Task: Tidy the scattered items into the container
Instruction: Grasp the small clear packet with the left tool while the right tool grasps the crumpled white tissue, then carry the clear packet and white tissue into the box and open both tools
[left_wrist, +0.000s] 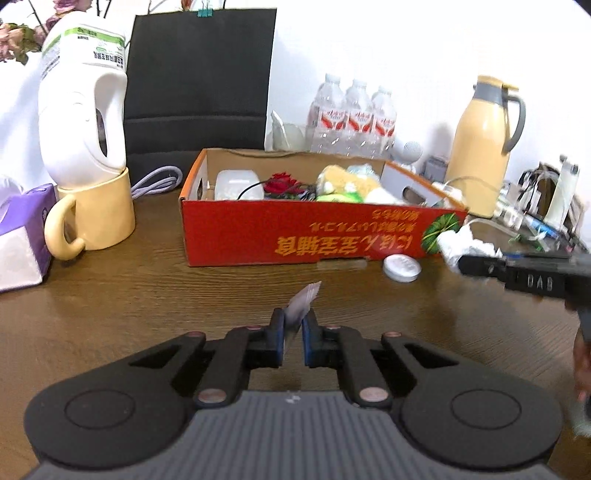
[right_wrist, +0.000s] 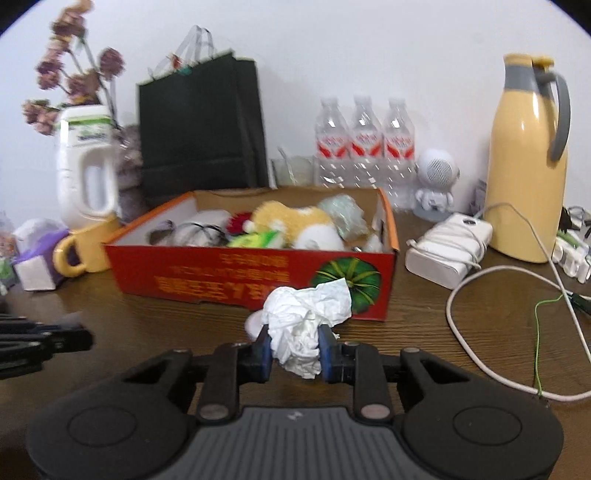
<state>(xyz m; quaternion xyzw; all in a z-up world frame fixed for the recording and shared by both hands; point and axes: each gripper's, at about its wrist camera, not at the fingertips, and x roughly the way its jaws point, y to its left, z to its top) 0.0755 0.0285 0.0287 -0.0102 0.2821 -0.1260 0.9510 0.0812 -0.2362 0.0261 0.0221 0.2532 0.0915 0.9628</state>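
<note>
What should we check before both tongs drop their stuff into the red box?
1. Right tongs holding the crumpled tissue: ok, pinched between both fingers.
2. Left tongs holding the thin silvery scrap: ok, but what it is, cannot tell.
3. Red box open on top: ok.
4. Room left in the box: ok, though toys already fill much of it.
5. Tongs already over the box: not ok, both are in front of it.
6. All loose items gathered: not ok, a white round lid lies on the table by the box.
</note>
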